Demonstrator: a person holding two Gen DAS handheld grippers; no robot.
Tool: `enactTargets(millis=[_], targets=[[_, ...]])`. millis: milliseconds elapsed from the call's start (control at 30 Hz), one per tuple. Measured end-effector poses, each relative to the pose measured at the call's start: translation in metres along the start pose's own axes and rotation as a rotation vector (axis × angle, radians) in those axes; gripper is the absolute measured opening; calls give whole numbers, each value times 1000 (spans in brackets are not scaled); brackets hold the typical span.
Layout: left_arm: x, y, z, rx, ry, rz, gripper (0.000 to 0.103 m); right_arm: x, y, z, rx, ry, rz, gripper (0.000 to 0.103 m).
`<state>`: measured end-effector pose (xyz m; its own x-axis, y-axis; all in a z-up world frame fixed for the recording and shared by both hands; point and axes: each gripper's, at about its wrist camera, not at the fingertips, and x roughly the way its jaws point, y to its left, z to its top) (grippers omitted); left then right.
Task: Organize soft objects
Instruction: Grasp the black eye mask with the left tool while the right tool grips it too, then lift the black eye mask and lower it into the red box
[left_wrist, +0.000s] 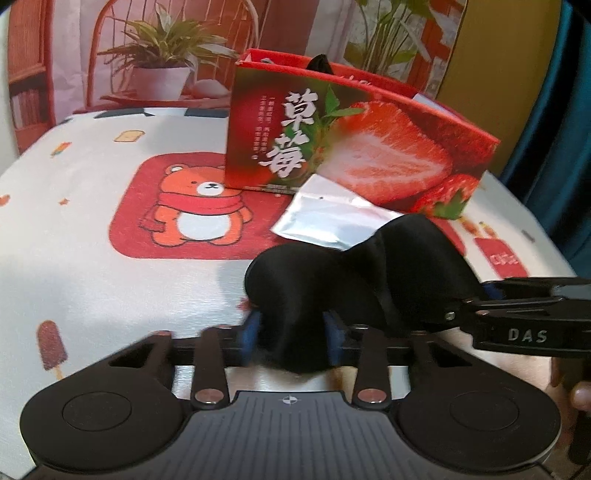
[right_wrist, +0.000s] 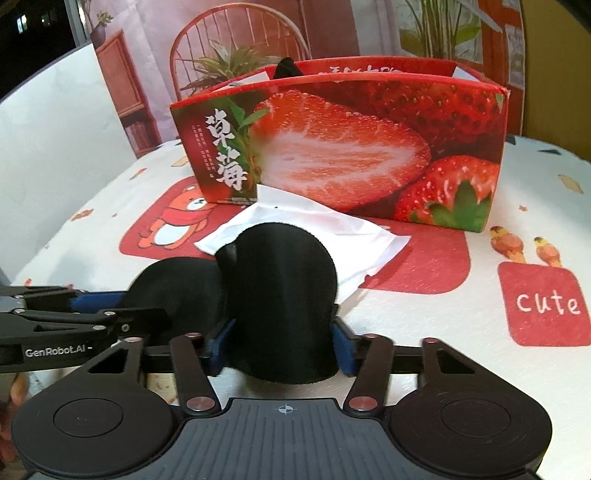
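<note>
A black padded eye mask (left_wrist: 332, 266) hangs between both grippers above the table. My left gripper (left_wrist: 291, 332) is shut on its left lobe. My right gripper (right_wrist: 280, 332) is shut on its right lobe (right_wrist: 284, 295); the right gripper also enters the left wrist view (left_wrist: 524, 317) from the right, and the left gripper enters the right wrist view (right_wrist: 74, 314) from the left. A white foil pouch (left_wrist: 325, 218) lies flat on the cloth just beyond the mask, also in the right wrist view (right_wrist: 332, 236). The open strawberry box (left_wrist: 354, 147) stands behind it, with something black poking out of its top (left_wrist: 319, 62).
The table wears a white cloth with a bear print (left_wrist: 199, 206) and a red "cute" patch (right_wrist: 546, 302). A printed backdrop with a plant and chair (left_wrist: 166, 55) hangs behind. The box also fills the right wrist view (right_wrist: 351, 147).
</note>
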<state>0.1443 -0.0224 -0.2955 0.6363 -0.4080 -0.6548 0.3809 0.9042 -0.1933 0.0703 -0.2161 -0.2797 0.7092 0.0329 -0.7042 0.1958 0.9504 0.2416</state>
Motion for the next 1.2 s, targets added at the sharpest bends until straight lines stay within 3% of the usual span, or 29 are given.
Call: enactTargets(millis=[233, 633, 900, 1033, 1200], targets=[[-12, -7, 0, 26, -43, -25, 21, -10, 10, 4, -41, -24, 29, 27], [-39, -12, 12, 50, -155, -21, 20, -38, 16, 22, -56, -106, 57, 25], [-42, -15, 18, 57, -158, -10, 20, -43, 18, 25, -60, -122, 61, 25], [-47, -16, 34, 72, -172, -3, 20, -44, 18, 31, -58, -133, 62, 25], [-63, -25, 71, 130, -268, 6, 20, -55, 18, 61, -64, -200, 63, 25]])
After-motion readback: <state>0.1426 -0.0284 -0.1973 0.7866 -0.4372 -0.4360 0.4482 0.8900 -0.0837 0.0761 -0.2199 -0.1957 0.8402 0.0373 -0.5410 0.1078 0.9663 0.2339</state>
